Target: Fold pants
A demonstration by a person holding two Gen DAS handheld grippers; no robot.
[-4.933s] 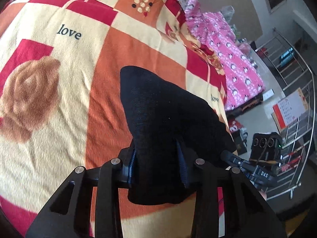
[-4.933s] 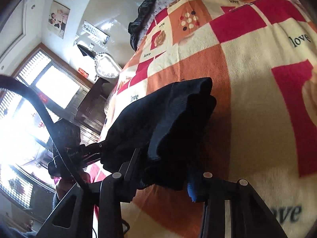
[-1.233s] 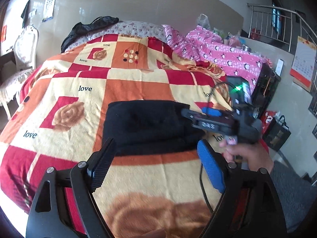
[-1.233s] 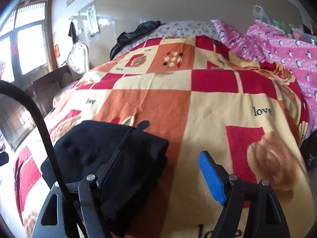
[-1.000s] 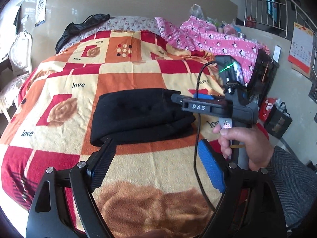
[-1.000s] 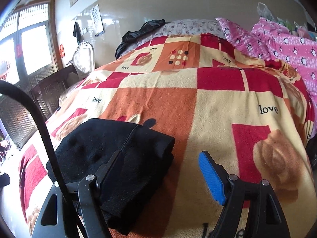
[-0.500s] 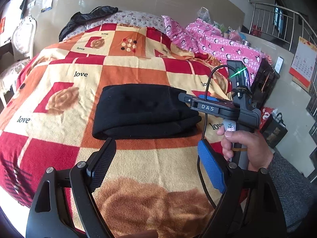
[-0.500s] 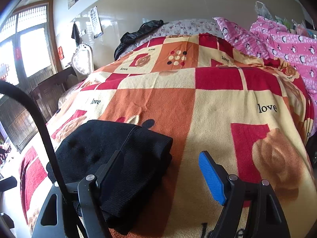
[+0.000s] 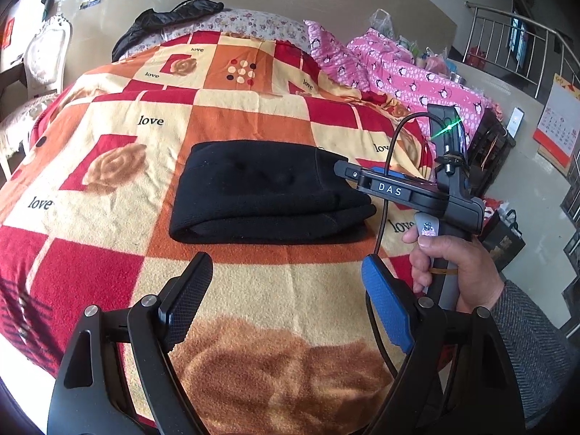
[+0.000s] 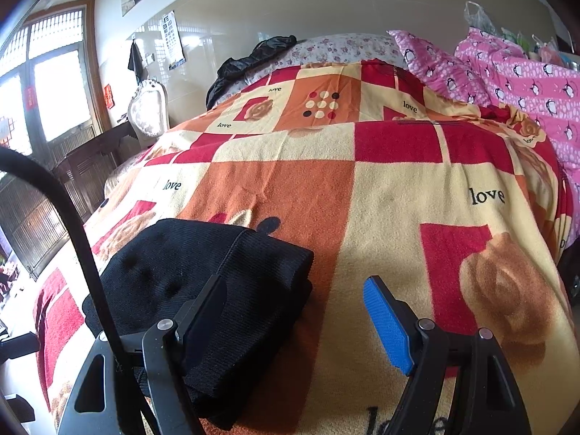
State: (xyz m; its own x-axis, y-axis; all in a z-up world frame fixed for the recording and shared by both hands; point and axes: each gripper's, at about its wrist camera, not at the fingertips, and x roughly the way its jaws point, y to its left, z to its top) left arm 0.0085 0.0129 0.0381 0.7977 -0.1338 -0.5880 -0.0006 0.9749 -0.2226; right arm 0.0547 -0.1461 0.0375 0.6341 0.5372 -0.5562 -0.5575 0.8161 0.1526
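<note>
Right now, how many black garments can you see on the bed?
2. The folded black pants lie on the checked blanket in front of both open grippers; a crumpled black garment sits at the far end by the wall. Others may be hidden.

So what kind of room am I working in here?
Most likely a home bedroom: the folded black pants lie on a bed covered with a checked "love" blanket, with a floral pillow at its head and pink penguin bedding alongside.
</note>
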